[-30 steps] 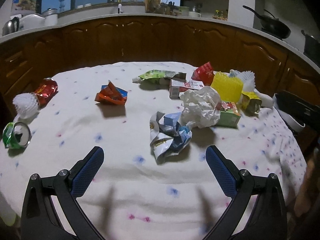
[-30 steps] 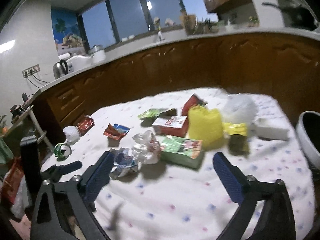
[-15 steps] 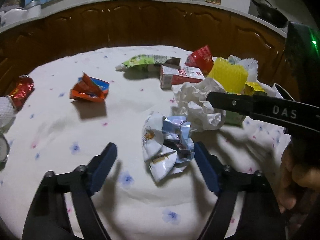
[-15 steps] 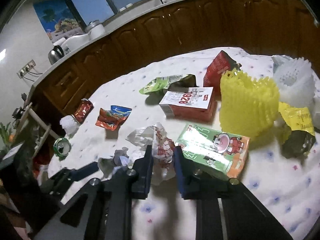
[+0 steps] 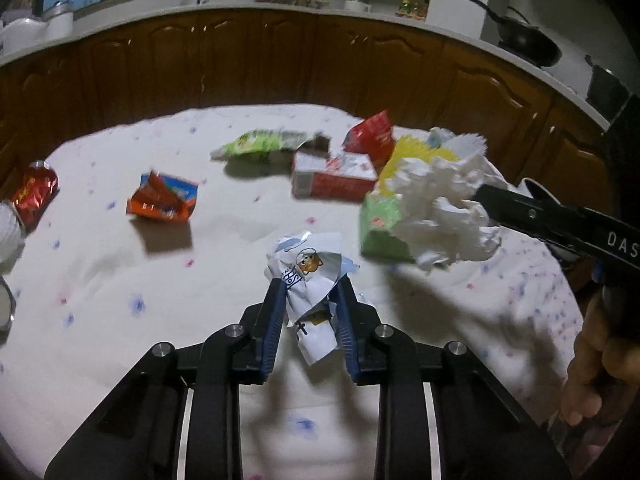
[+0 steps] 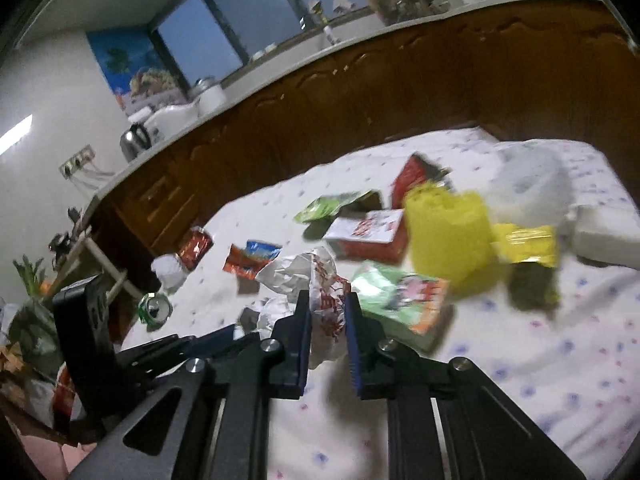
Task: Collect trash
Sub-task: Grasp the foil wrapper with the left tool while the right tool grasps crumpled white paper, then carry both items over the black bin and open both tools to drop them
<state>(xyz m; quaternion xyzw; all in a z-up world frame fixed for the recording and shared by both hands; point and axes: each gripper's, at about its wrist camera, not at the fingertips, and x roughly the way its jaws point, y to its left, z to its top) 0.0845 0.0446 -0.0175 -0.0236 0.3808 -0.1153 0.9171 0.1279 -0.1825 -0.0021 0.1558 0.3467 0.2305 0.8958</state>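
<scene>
My left claw (image 5: pixel 310 304) is closing on a crumpled white-and-blue printed wrapper (image 5: pixel 308 268); the blue pads already touch its sides, and most of the wad sticks out ahead of the tips, low over the desk (image 5: pixel 120 280). My right claw (image 6: pixel 327 320) is clamped on a crumpled white paper with red print (image 6: pixel 320 292). From the left wrist view it hangs in the air ahead and to the right of the left claw, clear of the cloth.

So I judge the step in hand is the pick-up, one piece per claw. Beyond my claws more trash waits: a green carton (image 6: pixel 404 300), a red-and-white box (image 5: pixel 334 178), a yellow mesh sleeve (image 6: pixel 448 232), an orange wrapper (image 5: pixel 162 202) off to the left, and a crushed green can (image 6: pixel 154 310).

No bin shows clearly in either view. Next, I reckon, the left grip must firm up, then both wads lift clear and travel to wherever the trash goes.
</scene>
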